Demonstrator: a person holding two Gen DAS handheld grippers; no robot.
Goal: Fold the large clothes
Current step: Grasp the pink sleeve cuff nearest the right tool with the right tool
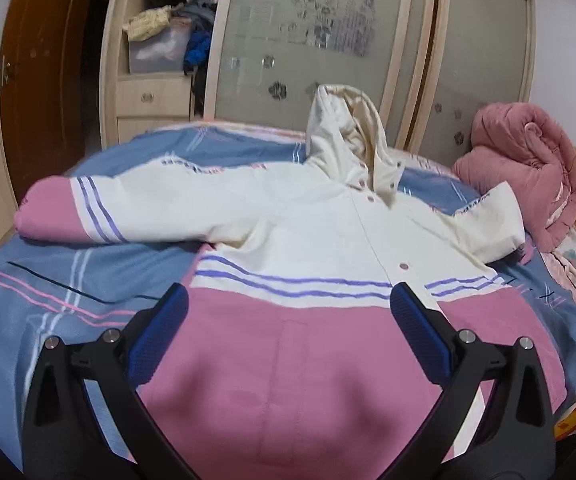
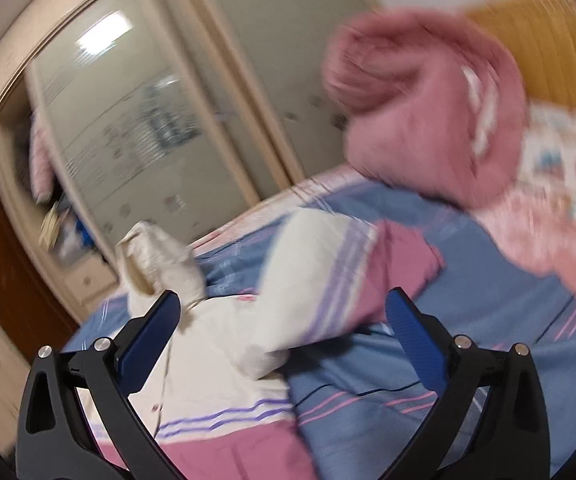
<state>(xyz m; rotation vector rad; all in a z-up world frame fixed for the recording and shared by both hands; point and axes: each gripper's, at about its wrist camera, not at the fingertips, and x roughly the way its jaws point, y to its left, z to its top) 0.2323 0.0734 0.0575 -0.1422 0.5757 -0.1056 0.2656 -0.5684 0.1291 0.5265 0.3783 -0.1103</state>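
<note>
A cream and pink hooded jacket (image 1: 307, 240) lies spread face up on the bed, hood (image 1: 343, 136) standing up at the far end, both sleeves out to the sides. My left gripper (image 1: 288, 304) hovers open over the jacket's pink hem, nothing between its blue pads. In the blurred right wrist view the jacket (image 2: 216, 368) lies lower left, its right sleeve (image 2: 327, 276) with a pink cuff stretching away. My right gripper (image 2: 282, 312) is open above that sleeve, holding nothing.
The bed has a blue striped cover (image 1: 48, 292). A rolled pink quilt (image 1: 527, 168) and floral bedding (image 2: 567, 160) lie at the right by the headboard. A wardrobe with frosted sliding doors (image 1: 307, 52) and drawers (image 1: 152, 100) stands beyond the bed.
</note>
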